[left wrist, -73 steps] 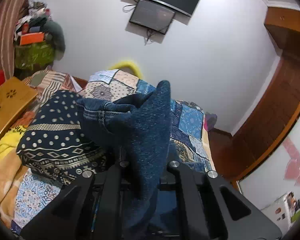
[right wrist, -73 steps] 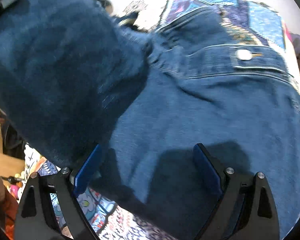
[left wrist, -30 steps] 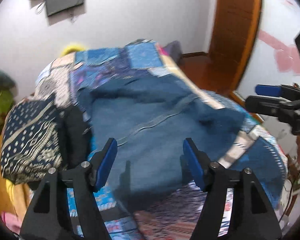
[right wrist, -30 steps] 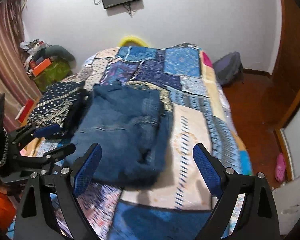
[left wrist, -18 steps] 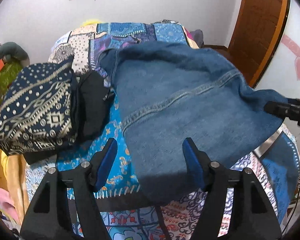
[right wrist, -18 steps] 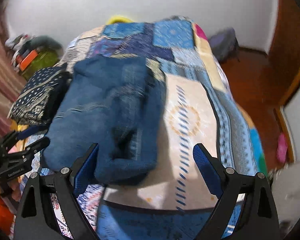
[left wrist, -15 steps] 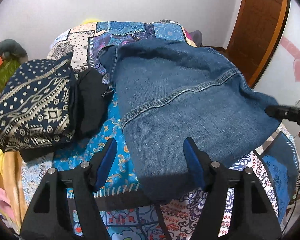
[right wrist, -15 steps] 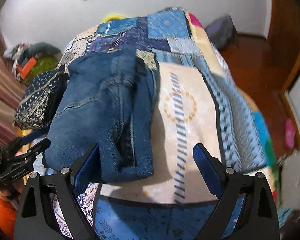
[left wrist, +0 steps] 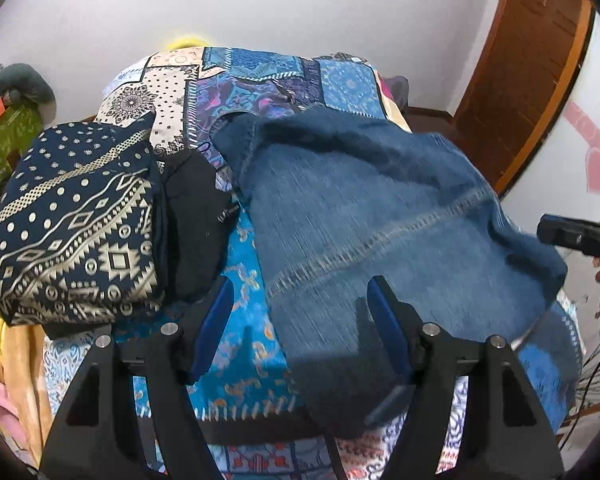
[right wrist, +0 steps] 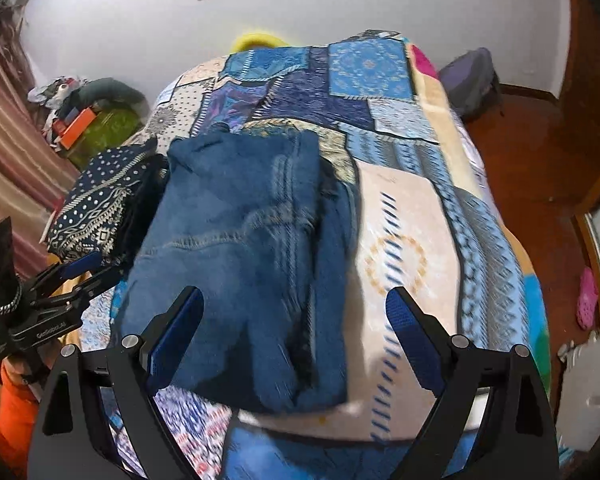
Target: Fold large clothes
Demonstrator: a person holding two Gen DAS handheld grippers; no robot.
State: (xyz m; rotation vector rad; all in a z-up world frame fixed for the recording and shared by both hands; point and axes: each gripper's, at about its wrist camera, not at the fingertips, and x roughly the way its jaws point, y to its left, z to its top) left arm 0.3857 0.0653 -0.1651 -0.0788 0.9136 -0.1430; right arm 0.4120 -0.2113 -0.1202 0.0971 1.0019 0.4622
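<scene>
Left tongs: your left gripper (left wrist: 300, 322) is spread wide with nothing between its blue pads (left wrist: 214, 324); it hangs just over the near left edge of the jeans.
Right tongs: your right gripper (right wrist: 294, 338) is also spread wide and empty, above the near end of the jeans.
Writing: the only lettering is white print on the side of the left gripper (right wrist: 44, 308), seen from the right wrist view; it is too small and blurred to read for certain.
Jeans: the jeans (right wrist: 240, 248) lie folded in a thick blue denim stack on the bed, apart from both grippers. Pale stitched seams (left wrist: 384, 236) cross the top layer, and layered edges show along the right side.
Bed: the patchwork bedspread (right wrist: 404, 216) of blue, cream and purple panels lies under the jeans.
Left of jeans: a black cloth (left wrist: 194, 220) lies just beside them, then a navy cloth (left wrist: 68, 220) with a cream geometric print.
</scene>
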